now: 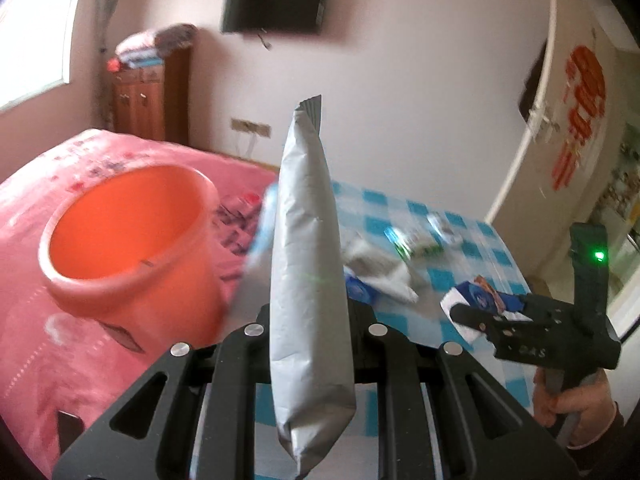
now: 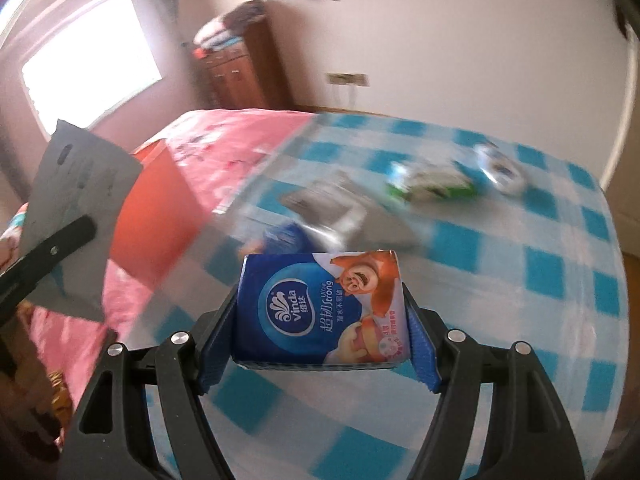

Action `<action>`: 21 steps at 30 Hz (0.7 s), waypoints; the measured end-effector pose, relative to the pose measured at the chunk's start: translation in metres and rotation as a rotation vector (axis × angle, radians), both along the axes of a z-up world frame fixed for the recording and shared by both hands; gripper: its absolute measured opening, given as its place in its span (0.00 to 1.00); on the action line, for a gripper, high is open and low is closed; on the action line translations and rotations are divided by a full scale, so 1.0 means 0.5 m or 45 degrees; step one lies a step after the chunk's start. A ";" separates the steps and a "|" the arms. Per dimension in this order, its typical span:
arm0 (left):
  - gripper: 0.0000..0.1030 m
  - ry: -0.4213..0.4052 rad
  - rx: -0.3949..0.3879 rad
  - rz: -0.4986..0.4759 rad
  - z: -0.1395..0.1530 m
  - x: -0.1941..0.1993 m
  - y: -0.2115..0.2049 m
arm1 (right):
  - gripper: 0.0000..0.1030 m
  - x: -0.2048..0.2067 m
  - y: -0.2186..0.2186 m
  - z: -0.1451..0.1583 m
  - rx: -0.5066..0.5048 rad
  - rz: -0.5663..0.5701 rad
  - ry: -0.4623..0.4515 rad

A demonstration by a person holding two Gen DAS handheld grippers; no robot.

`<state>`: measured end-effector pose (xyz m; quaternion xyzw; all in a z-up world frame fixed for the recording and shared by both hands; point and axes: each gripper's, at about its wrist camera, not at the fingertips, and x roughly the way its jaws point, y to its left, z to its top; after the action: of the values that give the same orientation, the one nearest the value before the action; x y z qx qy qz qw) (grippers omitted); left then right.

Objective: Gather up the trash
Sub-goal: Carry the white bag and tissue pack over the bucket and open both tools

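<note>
Silver foil snack bag (image 1: 308, 280) stands upright, pinched edge-on between the closed jaws of the left gripper (image 1: 310, 320). At two o'clock, the right gripper (image 2: 322, 320) clamps a blue tissue pack (image 2: 320, 308) across its width, jaws held wide by it. An orange bucket (image 1: 128, 240) sits at ten o'clock on a pink bedspread (image 1: 60, 168). More wrappers (image 1: 416, 244) lie ahead on the blue-checked tablecloth (image 2: 520, 280), below a wall-mounted television (image 1: 276, 4).

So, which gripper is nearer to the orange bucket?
Left. The left gripper holds its silver bag right beside the orange bucket; the right gripper is farther away, over the checked table.
</note>
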<state>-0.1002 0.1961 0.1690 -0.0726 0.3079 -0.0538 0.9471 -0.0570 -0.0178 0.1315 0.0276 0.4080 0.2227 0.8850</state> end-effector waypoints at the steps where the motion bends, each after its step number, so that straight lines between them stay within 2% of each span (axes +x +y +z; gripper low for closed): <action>1: 0.18 -0.018 -0.002 0.026 0.011 0.001 0.019 | 0.71 0.005 0.021 0.015 0.008 0.032 -0.012; 7: 0.18 -0.098 0.012 0.171 0.059 0.004 0.123 | 0.71 0.037 0.157 0.099 0.050 0.216 -0.079; 12: 0.18 -0.095 0.001 0.286 0.057 0.029 0.206 | 0.71 0.059 0.289 0.154 0.050 0.361 -0.152; 16: 0.18 -0.064 -0.028 0.344 0.040 0.056 0.256 | 0.71 0.079 0.376 0.174 0.039 0.444 -0.199; 21: 0.18 -0.023 -0.078 0.384 0.009 0.094 0.296 | 0.71 0.118 0.459 0.165 0.029 0.490 -0.201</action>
<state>-0.0533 0.3442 0.1735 -0.1464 0.2832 0.0789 0.9445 0.0020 0.2114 0.2138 -0.0584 0.3324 0.3939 0.8550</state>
